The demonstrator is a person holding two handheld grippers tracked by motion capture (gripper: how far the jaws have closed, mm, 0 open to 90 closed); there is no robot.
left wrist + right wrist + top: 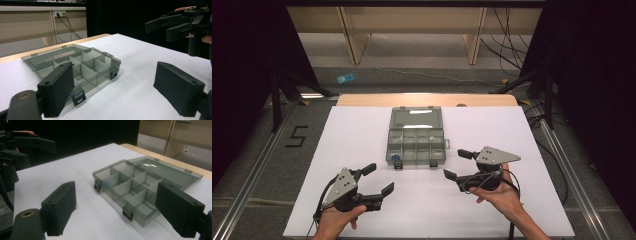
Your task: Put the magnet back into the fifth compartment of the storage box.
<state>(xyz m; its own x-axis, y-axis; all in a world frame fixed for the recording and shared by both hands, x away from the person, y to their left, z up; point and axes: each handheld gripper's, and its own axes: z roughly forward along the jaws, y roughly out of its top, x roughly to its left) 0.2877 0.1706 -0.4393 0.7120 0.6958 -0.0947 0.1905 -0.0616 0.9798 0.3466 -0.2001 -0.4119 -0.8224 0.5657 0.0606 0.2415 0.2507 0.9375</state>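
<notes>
Nearest, both grippers, left [374, 180] and right [455, 163], are hovering wide open, gripping nothing. Beyond, the open box [416, 144] is lying mid-table, a blue bit [396, 157] inside. A clumsy nudge could slide it.

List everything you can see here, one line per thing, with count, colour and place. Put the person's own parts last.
Organizer box: one, smoky grey clear plastic, table centre, lid open flat behind it, dividers inside.
Small blue item: one, blue, box's front-left compartment; too small to identify.
White sheet: one, white, covering the table.
Wooden table edge: light wood, beyond the sheet.
Blue object: one, blue, on the floor beyond the table.
Number 5 mark: black, on the floor at left.
Left claw: black, open, above the sheet at front-left.
Right claw: black, open, right of the box.
</notes>
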